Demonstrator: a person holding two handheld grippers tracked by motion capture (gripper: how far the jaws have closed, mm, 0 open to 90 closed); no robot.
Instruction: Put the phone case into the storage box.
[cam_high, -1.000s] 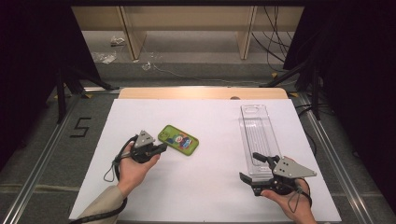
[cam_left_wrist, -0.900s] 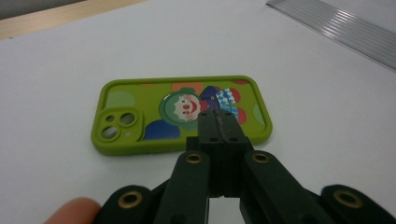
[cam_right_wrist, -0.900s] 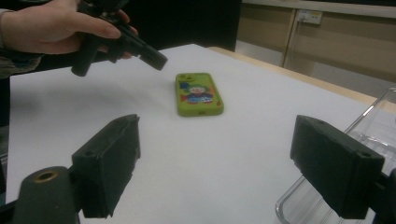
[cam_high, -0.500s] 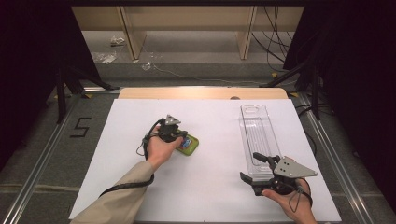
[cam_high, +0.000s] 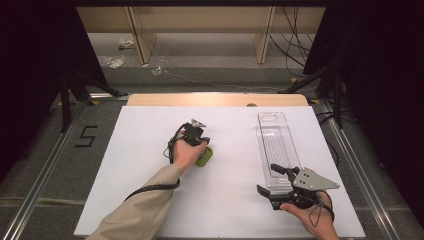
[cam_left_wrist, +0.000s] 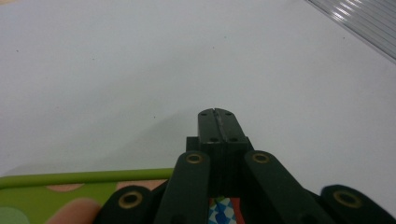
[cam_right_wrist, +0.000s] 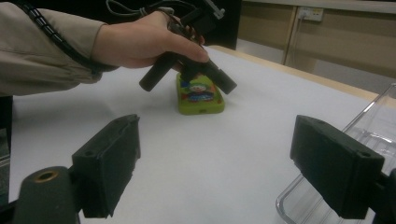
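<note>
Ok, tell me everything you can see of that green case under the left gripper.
The green case is a flat, rounded-cornered rectangle, seemingly soft plastic, with a colourful cartoon clown print on its top face. It lies flat on the white table, left of the clear tray. The left gripper, jaws shut and empty, hangs low over it; whether it touches the case cannot be told. In the high view the hand hides most of it.

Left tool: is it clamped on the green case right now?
No. The left tool has its jaws shut on each other with nothing between them, above the green case.
</note>
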